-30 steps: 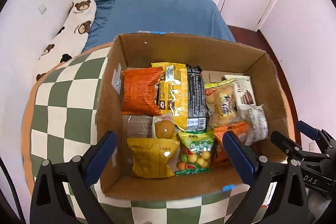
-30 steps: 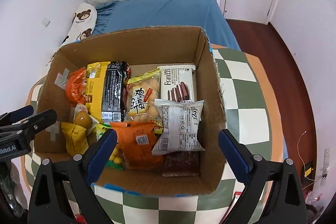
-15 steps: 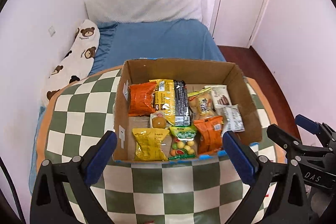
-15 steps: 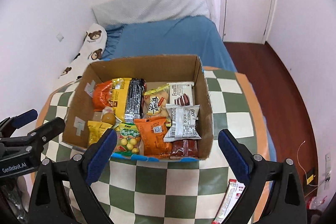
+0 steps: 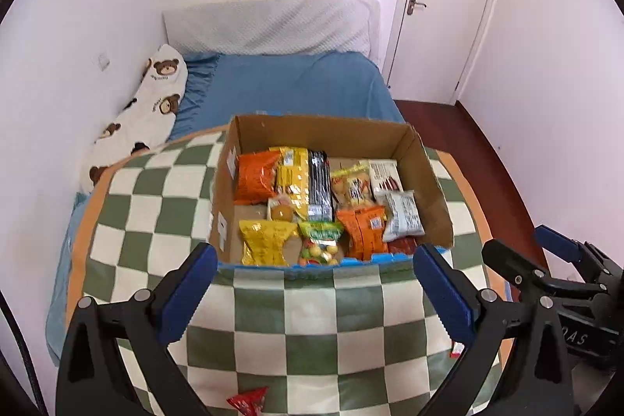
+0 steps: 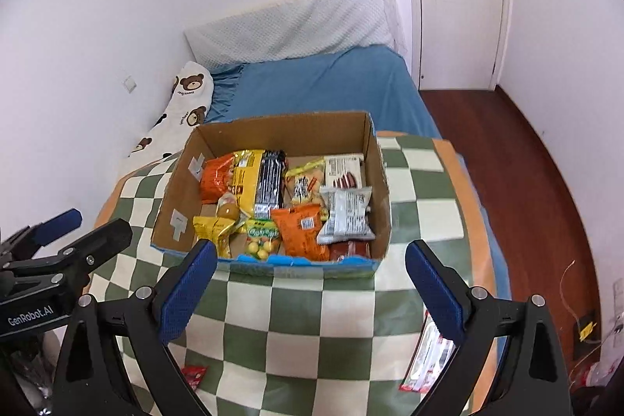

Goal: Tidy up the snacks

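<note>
A cardboard box (image 5: 425, 174) (image 6: 374, 166) sits on the green checked table (image 5: 273, 318) (image 6: 312, 318). It holds several snack packs, among them an orange bag (image 5: 255, 176), a yellow pack (image 5: 265, 246) and a white wafer pack (image 6: 345, 217). My left gripper (image 5: 314, 289) is open and empty, held back from the box's near edge. My right gripper (image 6: 310, 283) is open and empty, also short of the box. A small red packet (image 5: 247, 401) (image 6: 194, 375) lies on the near table. A red and white packet (image 6: 427, 361) lies by the right finger.
A bed with a blue sheet (image 5: 296, 84) and a bear-print pillow (image 5: 152, 104) stands beyond the table. A white door (image 5: 444, 2) and wooden floor (image 6: 518, 162) are at the right. White walls close in on the left.
Both grippers have pulled back and up from over the box. The box now looks smaller and farther, and loose packets on the near table have come into view.
</note>
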`<state>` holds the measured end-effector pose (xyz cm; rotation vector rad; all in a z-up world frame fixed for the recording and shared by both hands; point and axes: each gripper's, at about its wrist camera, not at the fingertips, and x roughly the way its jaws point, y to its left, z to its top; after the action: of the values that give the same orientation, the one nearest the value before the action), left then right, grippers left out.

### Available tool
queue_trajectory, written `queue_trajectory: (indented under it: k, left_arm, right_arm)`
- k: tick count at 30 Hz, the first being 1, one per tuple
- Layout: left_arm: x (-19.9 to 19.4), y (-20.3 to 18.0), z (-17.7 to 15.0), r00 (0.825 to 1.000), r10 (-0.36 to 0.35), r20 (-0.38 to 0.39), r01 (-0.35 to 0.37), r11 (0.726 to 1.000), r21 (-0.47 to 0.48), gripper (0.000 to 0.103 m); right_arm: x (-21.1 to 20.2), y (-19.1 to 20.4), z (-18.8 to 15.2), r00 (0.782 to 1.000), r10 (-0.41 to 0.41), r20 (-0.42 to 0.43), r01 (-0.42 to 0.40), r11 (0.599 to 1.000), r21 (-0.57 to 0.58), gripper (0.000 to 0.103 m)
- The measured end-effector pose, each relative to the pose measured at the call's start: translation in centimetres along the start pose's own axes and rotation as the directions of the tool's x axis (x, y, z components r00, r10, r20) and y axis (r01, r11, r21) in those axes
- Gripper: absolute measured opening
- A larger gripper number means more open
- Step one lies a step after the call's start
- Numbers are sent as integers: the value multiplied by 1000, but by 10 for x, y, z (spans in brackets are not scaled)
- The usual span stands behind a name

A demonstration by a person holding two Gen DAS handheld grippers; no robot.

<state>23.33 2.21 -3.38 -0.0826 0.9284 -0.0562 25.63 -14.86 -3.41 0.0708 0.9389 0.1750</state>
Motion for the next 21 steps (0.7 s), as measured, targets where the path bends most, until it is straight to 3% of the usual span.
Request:
queue_trajectory:
  k: [7,10,16,21]
  left_arm:
    - [49,-13,-41,990,21,-138,-21,1000,-4,103]
    - [77,-22,-61,977,28,-210,-27,1000,4,103]
    - [135,-37,-98,937,-2,-348,0,1000,-3,103]
    - [169,-42,-125,898,4,-440,-8,1000,-7,103]
  right_arm:
    - [32,-49,-34,990,37,-134,-20,992,122,99]
    - [52,-78,-53,980,0,-198,34,985,168,99]
    - [109,-140,-97,924,-82,-374,174,960,221,99]
    - [159,-191,-139,867,-87,-490,248,929,274,98]
